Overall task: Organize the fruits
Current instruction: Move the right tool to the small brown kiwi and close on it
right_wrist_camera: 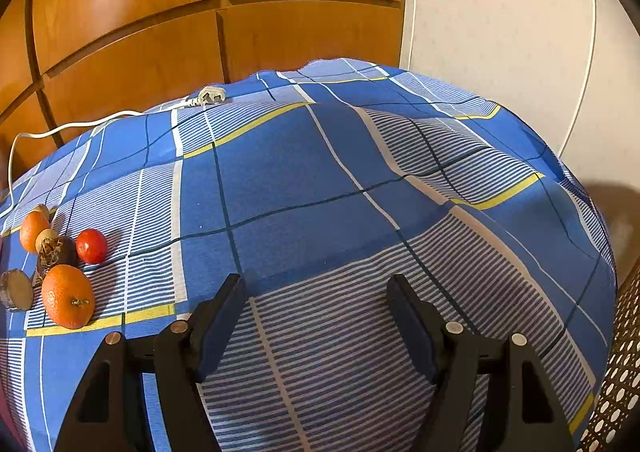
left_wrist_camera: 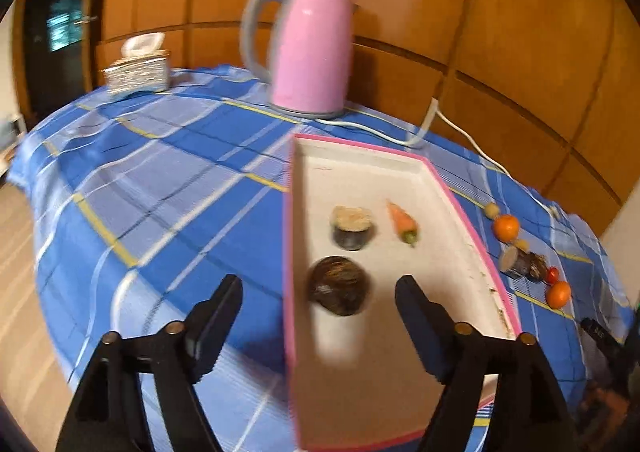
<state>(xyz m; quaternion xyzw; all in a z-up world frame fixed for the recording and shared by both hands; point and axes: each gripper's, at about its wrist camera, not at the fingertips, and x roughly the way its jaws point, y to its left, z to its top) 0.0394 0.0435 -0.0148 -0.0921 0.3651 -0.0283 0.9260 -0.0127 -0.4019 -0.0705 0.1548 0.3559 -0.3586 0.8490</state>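
Wood panelling backs a table under a blue plaid cloth (left_wrist_camera: 160, 180). On it lies a pink-rimmed tray (left_wrist_camera: 400, 168), the landmark for the rest. Behind the tray stands a pink kettle (left_wrist_camera: 312, 52), its white cord (left_wrist_camera: 460, 132) trailing off to the tray's right; a tissue box (left_wrist_camera: 138, 72) sits far to the tray's back left. Inside the tray rest a round brown fruit (left_wrist_camera: 340, 286), a cut dark piece (left_wrist_camera: 352, 228) and a small carrot (left_wrist_camera: 404, 228). The left gripper (left_wrist_camera: 320, 292) hangs over the tray's near end, jaws released and apart, the brown fruit between them but untouched. Right of the tray, on the cloth, lie two oranges (right_wrist_camera: 68, 296), a red tomato (right_wrist_camera: 91, 246) and dark cut pieces (right_wrist_camera: 56, 252). The right gripper (right_wrist_camera: 316, 292) hovers over bare cloth, well right of those fruits, jaws apart and gripping nothing.
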